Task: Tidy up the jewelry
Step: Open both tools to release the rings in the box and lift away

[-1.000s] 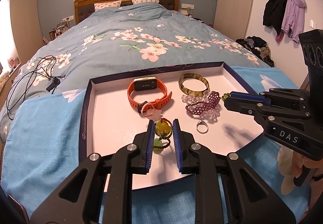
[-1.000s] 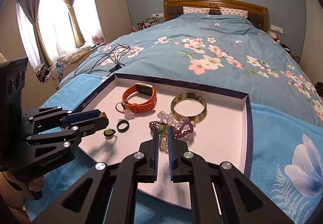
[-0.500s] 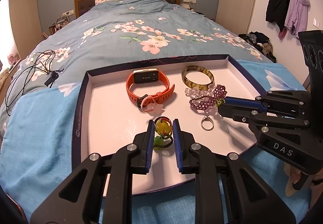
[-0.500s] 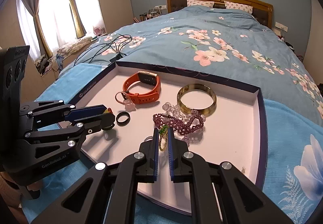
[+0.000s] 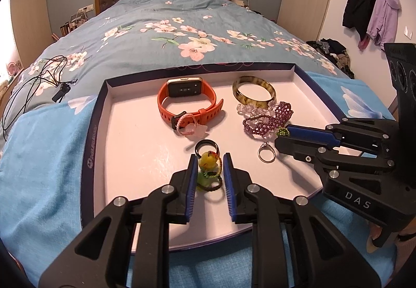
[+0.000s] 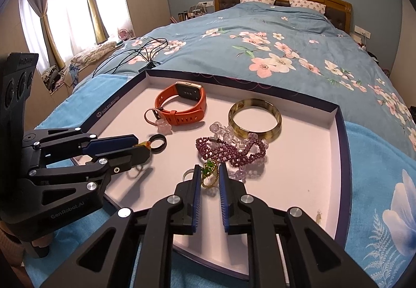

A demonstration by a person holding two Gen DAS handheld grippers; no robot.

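Bedroom tray (image 5: pixel 98 116) at frame centre already holds most jewelry, while both grippers' jaws have just been opening, left gripper (image 5: pixel 208 162) around a yellow charm (image 5: pixel 207 159), right gripper (image 6: pixel 210 173) around a green ring (image 6: pixel 208 173).

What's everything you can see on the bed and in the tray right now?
Tray: one, white, navy rim, on blue blanket.
Smartwatch: one, orange, far left.
Bangle: one, amber-green, far right.
Purple beaded bracelet: one, before the bangle.
Clear beaded bracelet: one, tangled with it.
Cord charm: one, pink, against the watch strap.
Black ring: one, centre.
Silver ring: one, to its right.
Yellow-bead charm: one, front.
Green-stone ring: one, front.
Cables: black, on floral quilt.
Left gripper: black, around the charm.
Right gripper: black, jaws just opening, green-stone ring between.
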